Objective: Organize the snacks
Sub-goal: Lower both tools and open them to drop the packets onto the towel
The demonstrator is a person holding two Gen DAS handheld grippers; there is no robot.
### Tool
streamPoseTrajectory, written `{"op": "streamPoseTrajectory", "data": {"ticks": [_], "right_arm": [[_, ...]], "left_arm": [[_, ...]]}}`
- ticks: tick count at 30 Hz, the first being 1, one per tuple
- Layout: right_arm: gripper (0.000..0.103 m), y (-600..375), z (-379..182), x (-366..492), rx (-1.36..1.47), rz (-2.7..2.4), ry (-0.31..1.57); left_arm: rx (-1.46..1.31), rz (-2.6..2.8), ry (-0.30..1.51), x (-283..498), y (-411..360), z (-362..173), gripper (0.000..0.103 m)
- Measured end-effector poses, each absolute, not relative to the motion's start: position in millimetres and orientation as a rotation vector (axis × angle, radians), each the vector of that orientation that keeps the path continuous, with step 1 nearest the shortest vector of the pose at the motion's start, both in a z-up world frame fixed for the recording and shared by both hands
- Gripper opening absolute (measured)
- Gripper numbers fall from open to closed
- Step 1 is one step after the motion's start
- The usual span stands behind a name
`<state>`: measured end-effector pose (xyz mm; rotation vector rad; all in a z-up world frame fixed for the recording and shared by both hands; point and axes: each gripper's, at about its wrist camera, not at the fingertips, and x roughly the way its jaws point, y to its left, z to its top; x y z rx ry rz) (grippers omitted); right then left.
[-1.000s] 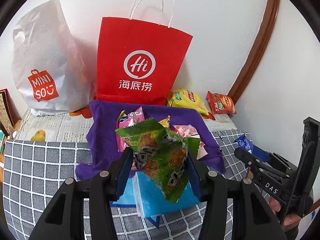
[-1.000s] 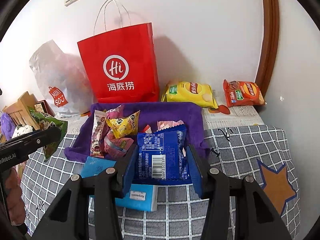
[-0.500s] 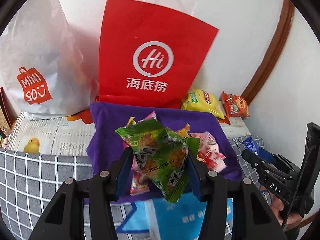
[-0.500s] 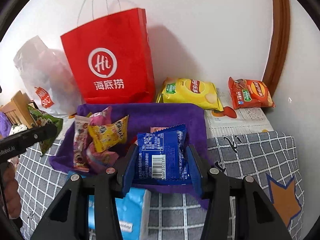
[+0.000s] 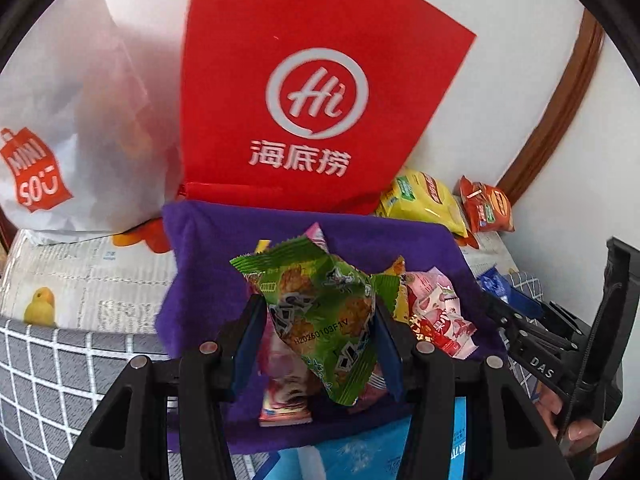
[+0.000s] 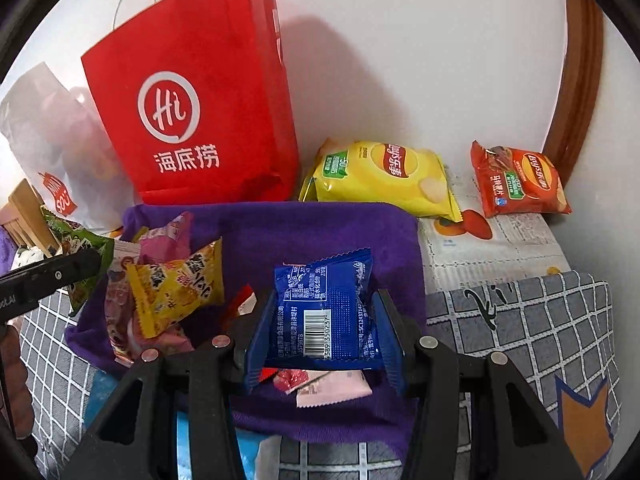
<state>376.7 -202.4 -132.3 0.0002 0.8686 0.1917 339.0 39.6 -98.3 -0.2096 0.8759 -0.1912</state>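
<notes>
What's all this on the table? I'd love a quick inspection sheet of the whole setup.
Surface: checked grey cloth, newspaper behind.
Job's things: purple cloth holding small snack packets; green packet; blue packet.
Clutter: yellow chip bag, orange chip bag, light blue pack.
Grippers: left gripper shut on green packet; right gripper shut on blue packet.
Cables: nothing seen.
Surroundings: red paper bag, white plastic bag, white wall.
</notes>
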Motion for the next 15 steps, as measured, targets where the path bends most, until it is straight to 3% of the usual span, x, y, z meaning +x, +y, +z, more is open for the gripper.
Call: {"op": "streamPoseTrajectory", "data": {"ticks": [15], "right_arm": [[0.049, -191.6, -173.3, 395.0, -0.012, 0.21, 0.936]], "left_arm": [[-0.187, -0.199, 0.894, 357.9, 27.6, -119.8, 0.05]]}}
